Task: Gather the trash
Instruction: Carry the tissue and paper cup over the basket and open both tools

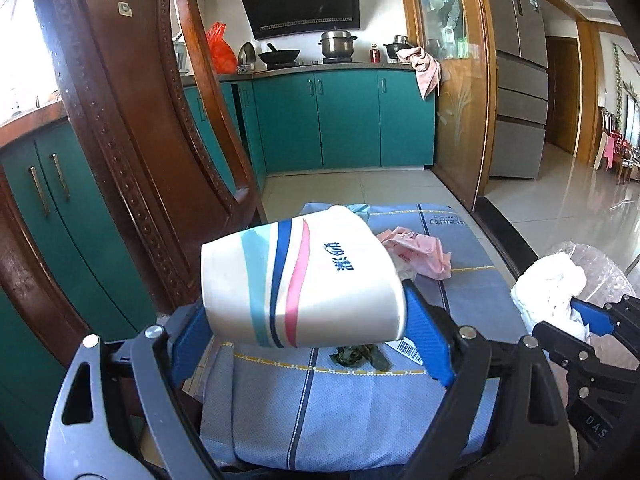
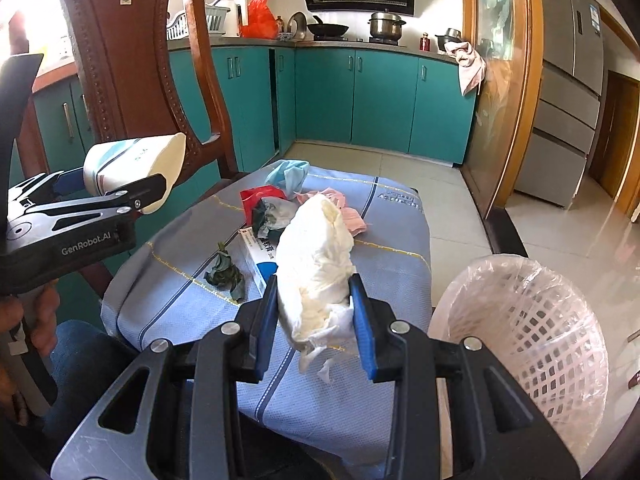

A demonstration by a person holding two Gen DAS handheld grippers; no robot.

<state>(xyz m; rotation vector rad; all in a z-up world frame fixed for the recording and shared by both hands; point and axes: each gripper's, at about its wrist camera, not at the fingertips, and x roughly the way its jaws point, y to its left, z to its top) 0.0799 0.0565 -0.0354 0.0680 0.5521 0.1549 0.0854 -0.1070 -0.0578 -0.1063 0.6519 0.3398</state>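
My left gripper is shut on a white paper bowl with blue, teal and pink stripes, held on its side above the blue cloth. The right wrist view shows the same bowl at the left, clamped in the left gripper. A crumpled white tissue wad sits squeezed between the blue pads of my right gripper, lifted over the cloth. That right gripper and its tissue wad also appear at the right edge of the left wrist view.
A white lattice bin with a clear liner stands to the right of the blue cloth. On the cloth lie pink paper, a dark leaf scrap, a small box, red wrapper and blue mask. A wooden chair stands left.
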